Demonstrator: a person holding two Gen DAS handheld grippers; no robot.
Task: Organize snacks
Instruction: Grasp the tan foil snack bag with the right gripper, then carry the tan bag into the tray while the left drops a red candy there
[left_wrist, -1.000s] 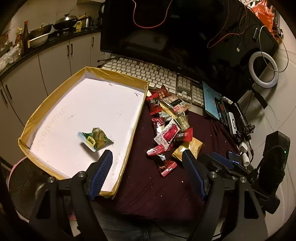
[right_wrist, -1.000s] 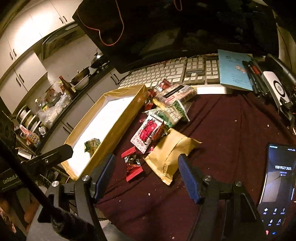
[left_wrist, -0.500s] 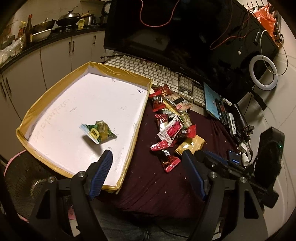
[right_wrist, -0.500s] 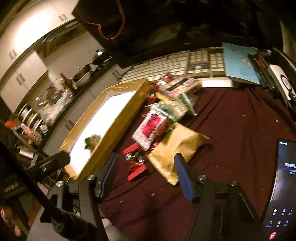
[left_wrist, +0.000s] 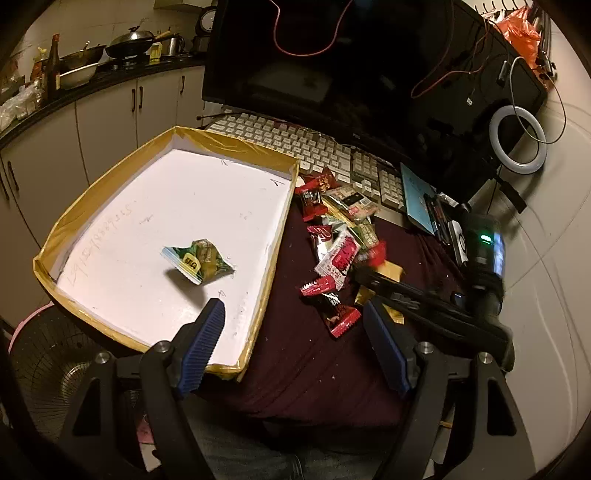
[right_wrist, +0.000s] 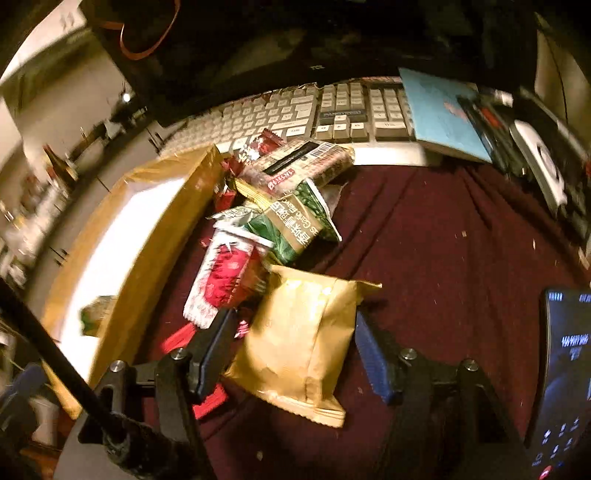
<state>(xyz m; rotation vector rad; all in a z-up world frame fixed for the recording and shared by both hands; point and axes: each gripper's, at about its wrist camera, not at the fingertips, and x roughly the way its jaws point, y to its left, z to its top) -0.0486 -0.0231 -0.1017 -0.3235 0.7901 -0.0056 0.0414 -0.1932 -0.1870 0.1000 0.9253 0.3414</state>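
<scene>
snacks (left_wrist: 343, 236) heaped on maroon cloth (right_wrist: 443, 240) | kitchen behind | left claw (left_wrist: 295, 332), right claw (right_wrist: 291, 343) both agape

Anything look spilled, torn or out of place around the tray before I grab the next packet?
Nothing looks torn. Light crumbs speckle the maroon cloth. Only one green packet lies in the tray; the other snacks sit heaped beside it, the nearest gold packet between the open right gripper fingers.

A dim, warm-lit kitchen corner. Pale cabinets (left_wrist: 110, 110) run under a dark counter (left_wrist: 92, 79) crowded with a wok (left_wrist: 129, 40), a pan (left_wrist: 79, 59) and bottles. A dark red cloth (right_wrist: 443, 240) covers the desk, where a black monitor (left_wrist: 332, 74) stands behind a pale keyboard (left_wrist: 295, 144). A ring light (left_wrist: 517, 142) stands against the pale wall.
</scene>
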